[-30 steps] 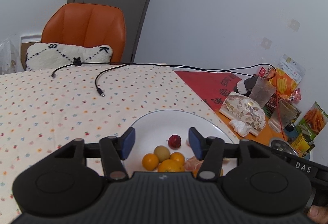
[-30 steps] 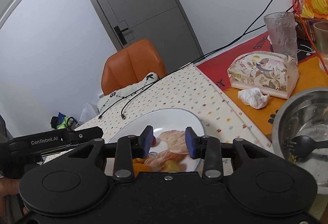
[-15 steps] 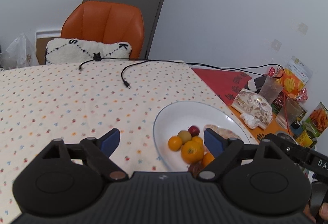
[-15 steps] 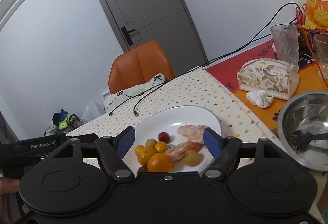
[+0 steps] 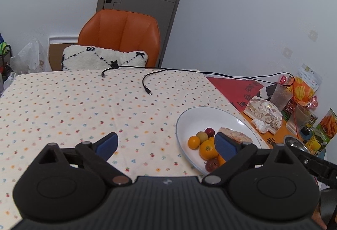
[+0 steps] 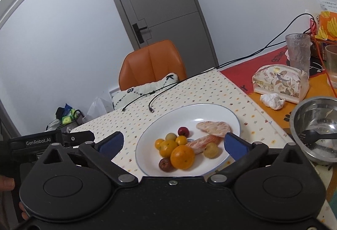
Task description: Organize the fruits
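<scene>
Your left gripper (image 5: 166, 143) hangs over the dotted tablecloth (image 5: 84, 103) with its blue-padded fingers (image 5: 106, 145) spread wide and nothing between them; the right-hand pad sits in front of the near edge of the white plate (image 5: 189, 116), hiding part of the fruit. Your right gripper (image 6: 173, 142) is likewise spread wide and empty, and it frames the white plate (image 6: 210, 110) from above and behind. All the fruit lies on that plate, bunched toward its near side: a large orange (image 6: 182, 157) at the front, a medium orange (image 6: 168, 148) touching it on the left, two small orange fruits (image 6: 159, 143) behind them, a yellow-green fruit (image 6: 170, 136) and a small red fruit (image 6: 183, 131) farther back, a dark wrinkled red fruit (image 6: 165, 164) at the front left, and another yellow-green fruit (image 6: 211, 149) to the right. Two peeled citrus pieces (image 6: 213, 126) rest on the right half of the plate, the lower one touching the large orange. Beyond the plate's right side you have a steel bowl (image 6: 311, 112) holding a black fork (image 6: 316, 136), a crumpled tissue (image 6: 272, 100), a floral tissue pack (image 6: 281, 80) and a frosted glass (image 6: 298, 51). Two black cables (image 5: 147, 84) end on the cloth near the far edge, before the orange chair (image 5: 120, 36) with its white cushion (image 5: 101, 58).
</scene>
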